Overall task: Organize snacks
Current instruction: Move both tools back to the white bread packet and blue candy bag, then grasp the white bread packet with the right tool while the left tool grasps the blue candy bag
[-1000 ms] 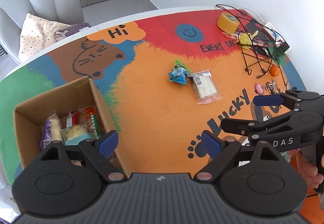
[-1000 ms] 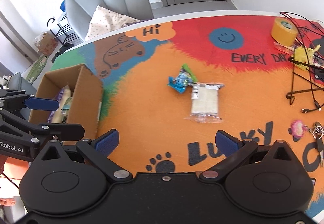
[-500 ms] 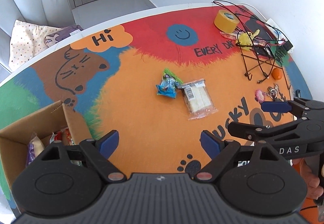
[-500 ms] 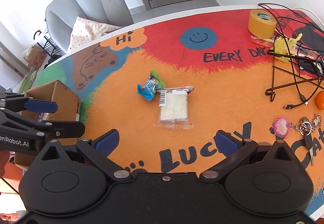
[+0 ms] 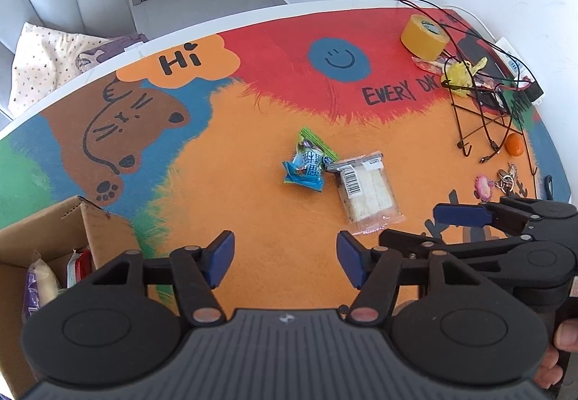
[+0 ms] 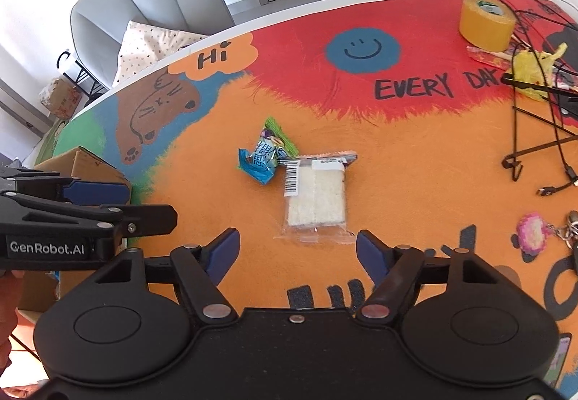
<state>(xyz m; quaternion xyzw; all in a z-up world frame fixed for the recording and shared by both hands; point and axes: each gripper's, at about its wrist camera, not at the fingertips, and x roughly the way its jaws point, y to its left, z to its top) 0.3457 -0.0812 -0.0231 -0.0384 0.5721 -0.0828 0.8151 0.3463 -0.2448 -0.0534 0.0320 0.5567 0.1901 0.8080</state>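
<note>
Claws both gaped empty as I watched: left claw [image 5: 285,264], right claw [image 6: 298,255]. Clear wafer pack [image 6: 315,197] lay on worktop [image 6: 397,154], touching blue snack packet [image 6: 261,158]; box [image 5: 47,244] sat left.

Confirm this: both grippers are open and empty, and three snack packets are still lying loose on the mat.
Not three. The right wrist view shows only two loose on the mat: a blue packet and a clear wafer packet. Right gripper and left gripper are both open and empty.
</note>
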